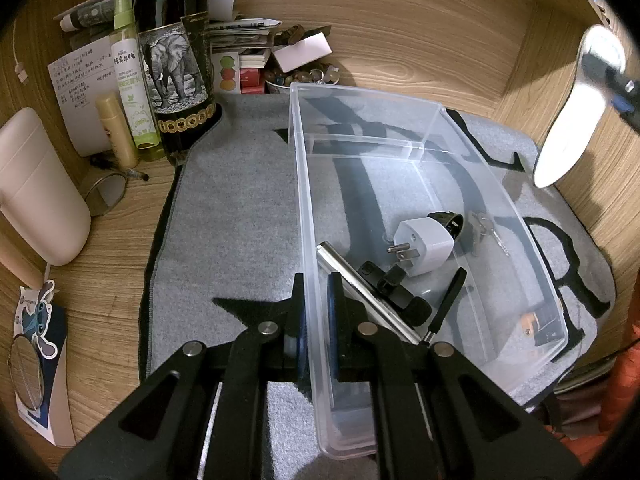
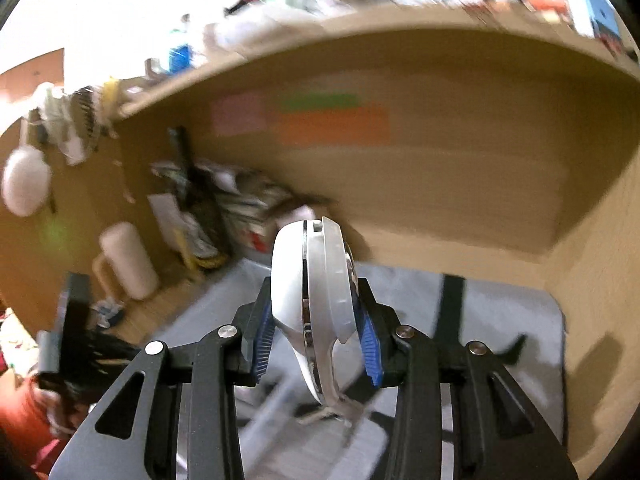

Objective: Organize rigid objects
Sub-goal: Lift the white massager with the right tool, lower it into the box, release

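A clear plastic bin (image 1: pixel 400 120) lies on the grey mat (image 1: pixel 240 200). My left gripper (image 1: pixel 316 300) is shut on the bin's left wall, one finger inside and one outside. In the bin lie a white plug adapter (image 1: pixel 426 244), a metal rod (image 1: pixel 360 288), a black clip (image 1: pixel 390 284), keys (image 1: pixel 486 228) and a battery (image 1: pixel 540 326). My right gripper (image 2: pixel 316 308) is shut on a white and silver computer mouse (image 2: pixel 312 280) and holds it in the air above the mat (image 2: pixel 500 320). The mouse also shows in the left wrist view (image 1: pixel 580 112) at the far right, above the bin's right side.
A dark bottle with an elephant label (image 1: pixel 176 68), a green spray bottle (image 1: pixel 130 80), a cream tube (image 1: pixel 116 128), a white mug (image 1: pixel 36 188), papers and a small bowl of beads (image 1: pixel 304 78) crowd the desk's back left. Wooden walls enclose the desk.
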